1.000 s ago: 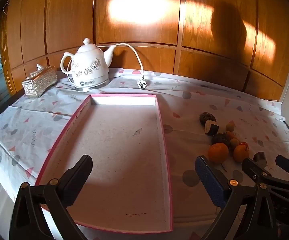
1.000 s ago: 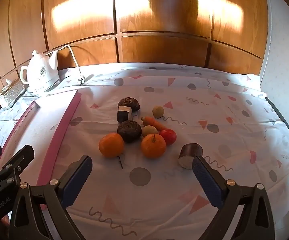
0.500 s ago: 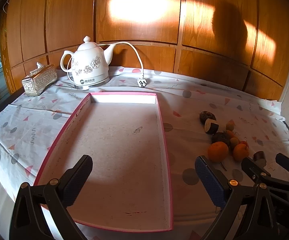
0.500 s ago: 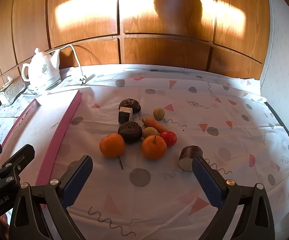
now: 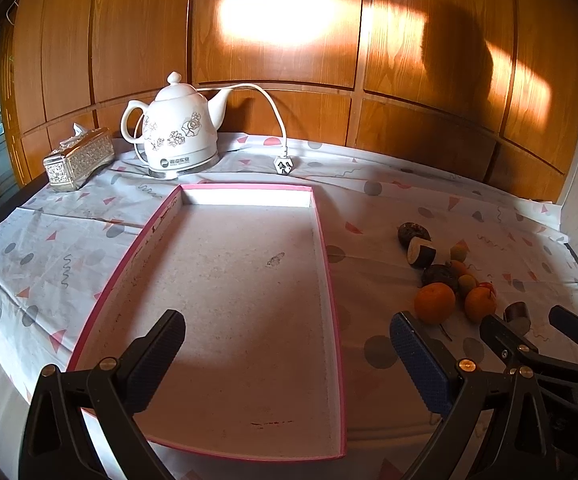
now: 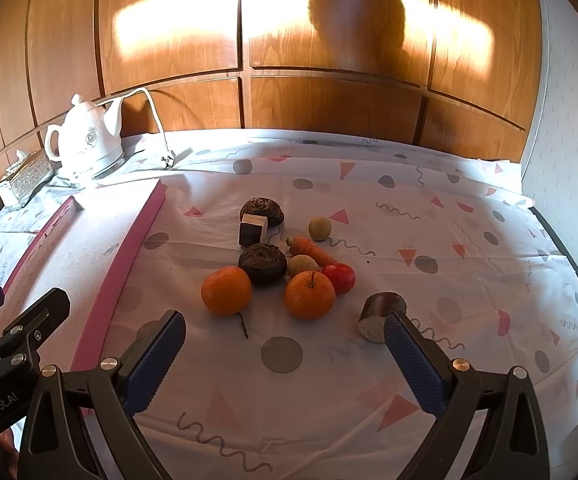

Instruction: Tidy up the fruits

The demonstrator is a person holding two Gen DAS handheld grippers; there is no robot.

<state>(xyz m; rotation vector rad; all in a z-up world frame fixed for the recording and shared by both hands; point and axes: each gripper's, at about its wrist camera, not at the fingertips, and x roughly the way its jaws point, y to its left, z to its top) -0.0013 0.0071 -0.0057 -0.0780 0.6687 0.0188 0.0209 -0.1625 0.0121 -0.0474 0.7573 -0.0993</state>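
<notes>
The surface has a patterned cloth over it. The pink tray sits straight ahead of the left gripper, with nothing in it, so I'd say no sorting has happened yet. That gripper's jaws are wide apart and holding nothing.

The right gripper is the same: jaws spread and bare, hanging above the cloth. The fruit pile is just ahead of them, well right of the tray. Near orange is ahead of the left jaw, second orange ahead and nearer the middle, with a red apple touching it. Behind those are two dark round things, a carrot and a couple of small pale fruits. A dark cut chunk lies right by the right jaw tip.

Looks like the reach-for-the-first-fruit stage. Next move, I reckon: lower the right jaws around the near orange and close gently, since it's round and could roll into the pile.

Kettle and tissue box sit way back beyond the tray, out of the way.
</notes>
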